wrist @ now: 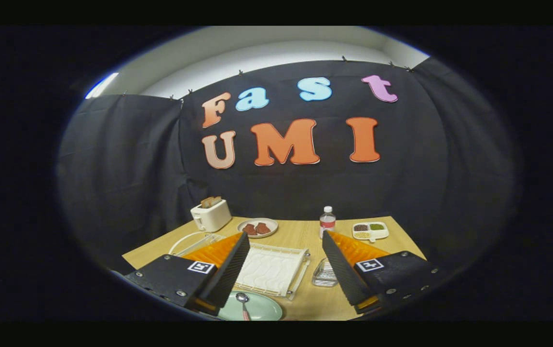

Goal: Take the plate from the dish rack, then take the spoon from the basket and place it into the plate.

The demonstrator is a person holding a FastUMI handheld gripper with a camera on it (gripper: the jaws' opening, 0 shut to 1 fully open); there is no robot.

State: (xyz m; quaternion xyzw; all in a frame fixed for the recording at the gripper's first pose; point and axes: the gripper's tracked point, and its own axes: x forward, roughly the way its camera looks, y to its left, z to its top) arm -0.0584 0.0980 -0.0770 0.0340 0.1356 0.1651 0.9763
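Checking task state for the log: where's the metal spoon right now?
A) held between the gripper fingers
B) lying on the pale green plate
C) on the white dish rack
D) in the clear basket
B: the metal spoon lies on the pale green round plate on the wooden table, near the open gripper, whose fingers hold nothing; the white dish rack sits just beyond the plate.

The tabletop [300,236] looks like pale wood with a smooth, matt finish. The spoon [243,302] is shiny metal, lying in a plate [262,308] with a smooth, faintly glossy glaze. The rack [271,269] looks like white plastic. The basket [325,273] is clear plastic, as is the bottle [327,220]. The toaster [211,215] has a smooth cream shell. The tool [283,270], fingers wide apart with nothing between them, shows ribbed inner faces.
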